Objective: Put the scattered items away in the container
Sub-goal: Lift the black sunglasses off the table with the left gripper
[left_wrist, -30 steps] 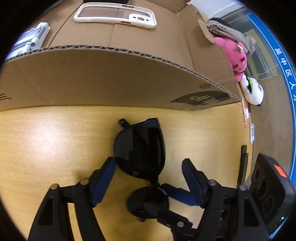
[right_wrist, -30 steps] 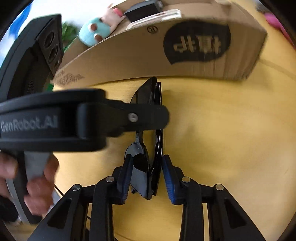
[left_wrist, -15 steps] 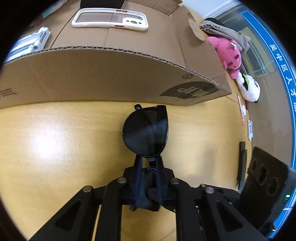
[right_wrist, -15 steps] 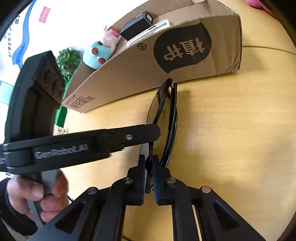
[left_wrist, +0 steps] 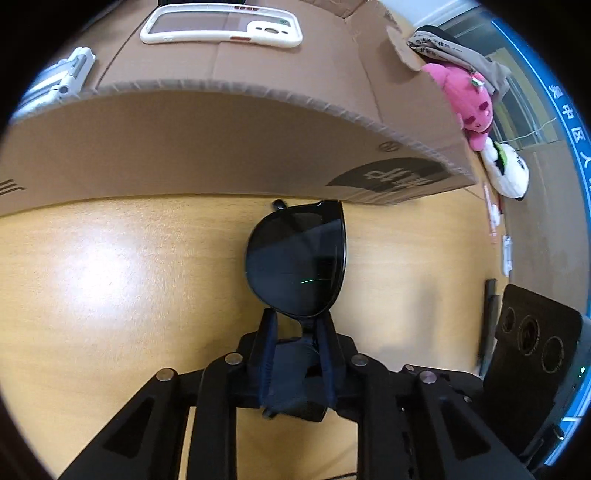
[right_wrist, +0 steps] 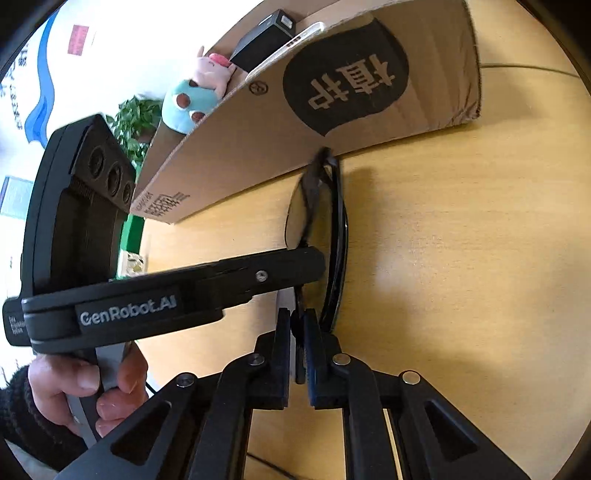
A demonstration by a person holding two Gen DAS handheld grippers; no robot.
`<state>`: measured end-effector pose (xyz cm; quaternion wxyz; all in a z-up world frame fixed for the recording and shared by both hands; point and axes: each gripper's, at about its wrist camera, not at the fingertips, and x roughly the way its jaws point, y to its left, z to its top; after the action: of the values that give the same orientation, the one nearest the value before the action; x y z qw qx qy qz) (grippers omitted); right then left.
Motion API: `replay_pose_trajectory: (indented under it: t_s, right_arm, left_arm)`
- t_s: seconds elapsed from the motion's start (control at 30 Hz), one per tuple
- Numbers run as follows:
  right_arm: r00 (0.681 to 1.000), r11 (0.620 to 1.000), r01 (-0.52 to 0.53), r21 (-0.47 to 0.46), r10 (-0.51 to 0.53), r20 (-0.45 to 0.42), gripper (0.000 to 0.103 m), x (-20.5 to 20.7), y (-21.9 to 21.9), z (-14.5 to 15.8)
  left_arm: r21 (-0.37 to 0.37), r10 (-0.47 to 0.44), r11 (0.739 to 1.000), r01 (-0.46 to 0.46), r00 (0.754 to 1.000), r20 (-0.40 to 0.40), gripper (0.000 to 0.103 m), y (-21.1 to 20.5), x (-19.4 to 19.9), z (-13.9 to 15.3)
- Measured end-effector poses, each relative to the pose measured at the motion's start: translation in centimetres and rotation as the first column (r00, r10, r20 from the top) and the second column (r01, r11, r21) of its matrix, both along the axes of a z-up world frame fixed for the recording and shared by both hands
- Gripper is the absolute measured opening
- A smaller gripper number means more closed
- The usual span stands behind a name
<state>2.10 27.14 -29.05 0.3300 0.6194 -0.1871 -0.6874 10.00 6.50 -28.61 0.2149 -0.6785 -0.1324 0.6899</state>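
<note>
Black sunglasses (left_wrist: 295,258) are held above the wooden table, just in front of the cardboard box (left_wrist: 221,144). My left gripper (left_wrist: 295,325) is shut on the sunglasses near the bridge. My right gripper (right_wrist: 297,321) is shut on the sunglasses (right_wrist: 334,236) too, on a thin edge of the frame, seen edge-on. The left gripper's finger (right_wrist: 258,275) crosses the right wrist view. The box (right_wrist: 295,122) holds a white phone case (left_wrist: 221,27), a silver stand (left_wrist: 55,85) and a black block (right_wrist: 262,40).
A pink plush (left_wrist: 469,99) and a white plush (left_wrist: 506,170) lie right of the box. Pens (left_wrist: 491,214) and a black strip (left_wrist: 487,317) lie on the table's right side. A blue-pink plush (right_wrist: 195,99) sits behind the box. The table (left_wrist: 110,277) is bare wood.
Both grippers closed on the sunglasses, which were lying on the table a second ago. The sunglasses have lifted a little and now stand upright before the box wall.
</note>
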Motion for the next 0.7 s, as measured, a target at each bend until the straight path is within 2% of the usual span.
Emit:
replay_pose_trajectory:
  t_s: [0.1, 0.33, 0.47, 0.7]
  right_arm:
    - [0.999, 1.0, -0.023, 0.02, 0.024, -0.033, 0.008, -0.1, -1.2, 3.6]
    - [0.991, 0.998, -0.062, -0.01, 0.06, -0.123, 0.007, -1.0, -4.6, 10.4]
    - [0.985, 0.997, -0.072, -0.01, 0.07, -0.159, 0.006, -0.8, -6.5, 12.1]
    - [0.979, 0.995, -0.092, -0.024, 0.086, -0.184, 0.006, -0.8, -12.9, 11.6]
  left_arm:
    - [-0.02, -0.006, 1.0, 0.005, 0.999, -0.032, 0.009, -0.4, 0.1, 3.8]
    - [0.01, 0.053, 0.999, -0.052, 0.994, -0.097, 0.007, -4.6, -1.0, 10.8]
    - [0.015, 0.084, 0.996, -0.083, 0.988, -0.131, 0.007, -7.8, -1.9, 11.9]
    - [0.008, 0.128, 0.992, -0.129, 0.977, -0.172, 0.007, -14.1, -3.0, 12.0]
